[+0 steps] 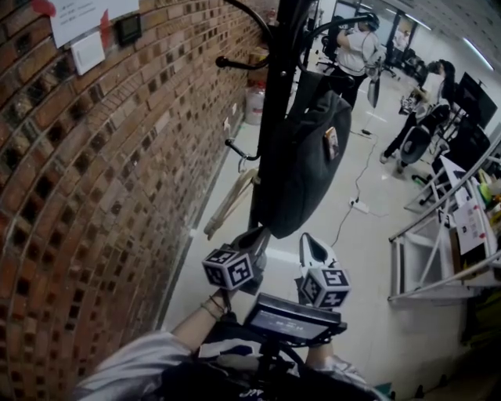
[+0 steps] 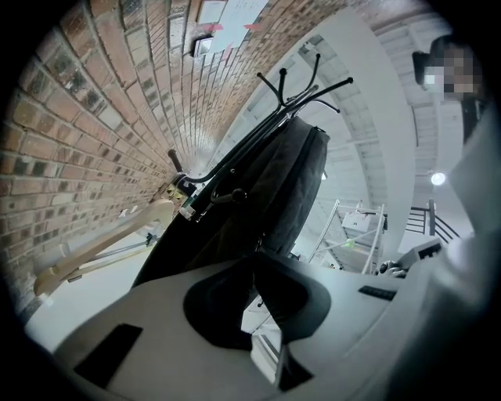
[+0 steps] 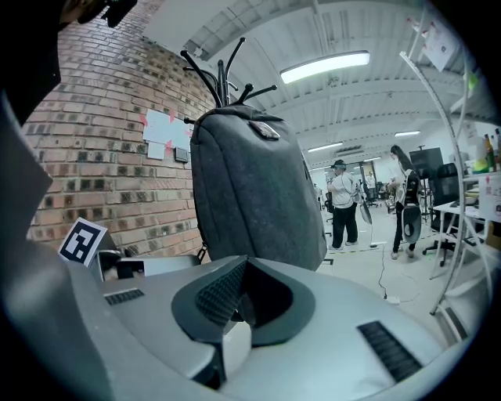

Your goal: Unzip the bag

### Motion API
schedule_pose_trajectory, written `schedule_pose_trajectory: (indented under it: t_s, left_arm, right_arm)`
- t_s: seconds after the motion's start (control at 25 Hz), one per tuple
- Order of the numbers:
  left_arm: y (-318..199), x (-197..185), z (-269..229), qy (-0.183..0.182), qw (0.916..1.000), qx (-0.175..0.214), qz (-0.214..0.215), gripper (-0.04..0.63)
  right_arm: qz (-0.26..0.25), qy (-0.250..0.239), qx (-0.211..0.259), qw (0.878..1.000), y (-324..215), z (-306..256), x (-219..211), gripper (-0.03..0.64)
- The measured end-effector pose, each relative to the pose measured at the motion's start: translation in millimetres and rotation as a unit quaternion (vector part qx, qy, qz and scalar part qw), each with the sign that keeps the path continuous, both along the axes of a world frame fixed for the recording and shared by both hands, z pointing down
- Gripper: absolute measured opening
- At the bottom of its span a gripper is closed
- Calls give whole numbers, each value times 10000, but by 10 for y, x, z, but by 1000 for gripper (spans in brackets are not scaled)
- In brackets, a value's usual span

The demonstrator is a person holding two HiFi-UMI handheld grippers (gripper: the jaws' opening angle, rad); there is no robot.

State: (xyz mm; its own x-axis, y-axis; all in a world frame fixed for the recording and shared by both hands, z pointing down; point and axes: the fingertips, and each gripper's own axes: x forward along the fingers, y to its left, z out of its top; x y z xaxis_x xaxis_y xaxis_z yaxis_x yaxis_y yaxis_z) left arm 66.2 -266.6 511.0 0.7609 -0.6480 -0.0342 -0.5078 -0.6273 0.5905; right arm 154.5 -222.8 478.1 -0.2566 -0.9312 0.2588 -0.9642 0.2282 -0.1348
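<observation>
Legible text: none.
- Paper sheets on brick wall: print too small to read.
- Tag on bag: marking unreadable.
- Sheet on metal rack: print indistinct.

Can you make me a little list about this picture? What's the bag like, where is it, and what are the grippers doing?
bag: dark grey, hanging up
hangs on: black coat rack
beside it: brick wall
left gripper: shut, tip at the bag's bottom edge
right gripper: shut, empty, just below the bag
far off: people standing
</observation>
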Motion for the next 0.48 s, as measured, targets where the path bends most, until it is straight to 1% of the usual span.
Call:
schedule_pose_trajectory:
  t_s: [0.12,0.28,0.4,0.48]
  left_arm:
    - [-3,1,-33,6,10000,38,30,14]
    - [54,-72,-129,-372,9993,-4,-16,15]
    - [86,-96,-168,-361,9992,157,-15,15]
    - [118,-104,-183,-401,9989,250,-4,16]
  right_arm:
    - [65,43,-24,10000,-6,-3,18,-11]
    - [170,240,-68,9995,-11,31,38,-11]
    - [231,300,-101,9992,-9,67,54,-11]
    - [221,219,-157,9994,-14,94,53,-11]
